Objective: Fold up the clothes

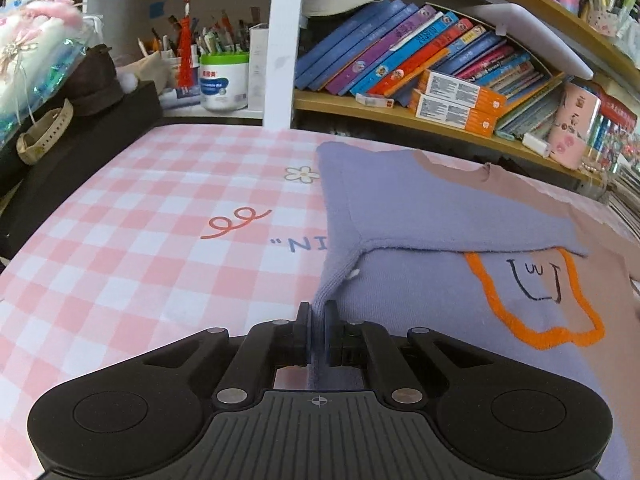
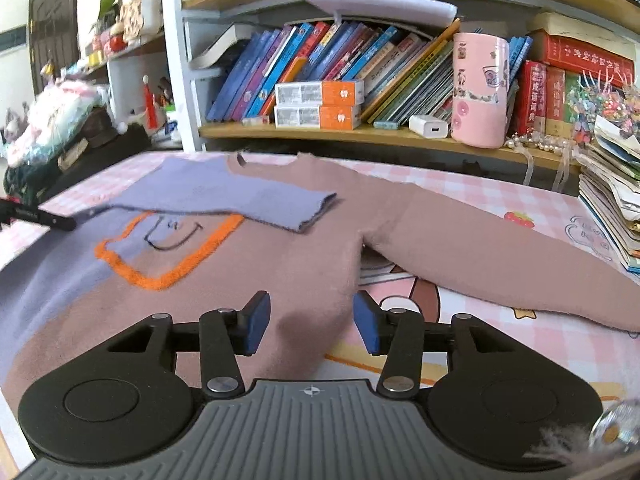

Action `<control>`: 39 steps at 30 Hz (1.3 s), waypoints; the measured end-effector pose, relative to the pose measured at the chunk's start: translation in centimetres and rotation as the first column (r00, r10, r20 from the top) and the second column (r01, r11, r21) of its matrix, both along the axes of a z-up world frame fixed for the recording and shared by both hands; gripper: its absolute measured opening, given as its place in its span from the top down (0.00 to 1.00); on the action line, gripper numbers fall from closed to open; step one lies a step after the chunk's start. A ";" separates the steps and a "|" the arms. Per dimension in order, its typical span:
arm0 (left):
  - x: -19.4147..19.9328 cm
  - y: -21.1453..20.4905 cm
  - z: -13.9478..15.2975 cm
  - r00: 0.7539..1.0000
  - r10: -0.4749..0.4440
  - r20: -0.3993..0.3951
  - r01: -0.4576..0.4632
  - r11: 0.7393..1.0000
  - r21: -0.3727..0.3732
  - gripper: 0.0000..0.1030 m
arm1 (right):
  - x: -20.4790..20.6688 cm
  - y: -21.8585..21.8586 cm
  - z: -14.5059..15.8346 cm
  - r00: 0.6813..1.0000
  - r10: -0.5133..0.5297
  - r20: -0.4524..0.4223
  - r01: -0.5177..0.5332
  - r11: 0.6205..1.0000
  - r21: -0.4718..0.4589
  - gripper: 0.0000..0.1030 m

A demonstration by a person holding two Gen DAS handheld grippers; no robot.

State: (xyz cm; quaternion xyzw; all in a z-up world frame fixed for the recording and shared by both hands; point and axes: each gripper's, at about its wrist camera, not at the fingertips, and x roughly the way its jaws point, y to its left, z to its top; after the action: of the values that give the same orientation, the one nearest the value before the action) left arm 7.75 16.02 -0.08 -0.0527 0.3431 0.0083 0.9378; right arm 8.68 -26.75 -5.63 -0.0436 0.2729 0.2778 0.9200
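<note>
1. Sweater (image 2: 304, 248), two-tone: lavender on its left part, dusty pink on its right, with an orange-outlined smiling-face patch (image 2: 168, 248) on the chest. It lies front up on the pink checked cloth (image 1: 140, 240) covering the table, neckline toward the bookshelf (image 2: 360, 136).
2. Progress, judged from how it lies: partly folded. The lavender sleeve (image 2: 224, 200) is laid across the chest, its cuff end past the patch. The pink sleeve (image 2: 500, 256) is spread out to the side on the cloth, not folded in. The body shows no crosswise fold. That sleeve and the body folds appear to be what is left.
3. Left gripper (image 1: 317, 320): clenched on a lavender edge of the sweater, near the underarm seam, with the fabric drawn up taut between the jaws.
4. Right gripper (image 2: 312, 326): jaws spread wide and holding nothing, hovering over the pink side edge of the body, just below the armpit.
5. Left wrist view only: the pinch itself, the ridge of fabric rising to the jaws, and the bare checked cloth to the sweater's left.
6. Right wrist view only: the outstretched pink sleeve entire, the folded sleeve's full length, and a dark bar at the left margin that may be the other tool.
</note>
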 end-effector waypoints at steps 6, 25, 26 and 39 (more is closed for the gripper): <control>0.1 0.0 0.0 1.000 -0.004 -0.002 0.004 1.000 0.005 0.95 | -0.2 1.1 -0.4 0.999 0.048 -0.009 -0.048 0.997 -0.065 0.62; 1.2 0.6 0.3 0.999 0.038 -0.014 -0.038 0.999 0.015 0.95 | 1.9 3.7 -0.5 0.996 0.091 -0.006 -0.091 0.993 -0.081 0.76; 1.3 0.6 0.3 0.999 0.039 -0.015 -0.039 0.999 0.017 0.95 | 2.0 3.5 -0.5 0.996 0.088 -0.010 -0.088 0.993 -0.073 0.77; 1.9 1.1 0.3 0.998 0.063 -0.021 -0.062 0.998 0.033 0.95 | 3.0 4.9 -0.4 0.993 0.116 -0.004 -0.115 0.990 -0.085 0.79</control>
State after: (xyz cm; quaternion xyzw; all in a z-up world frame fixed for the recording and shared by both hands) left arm 9.65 17.08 0.21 -0.0479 0.3512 0.0438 0.9340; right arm 11.72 -21.83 -6.04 -0.0988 0.2810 0.3186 0.8999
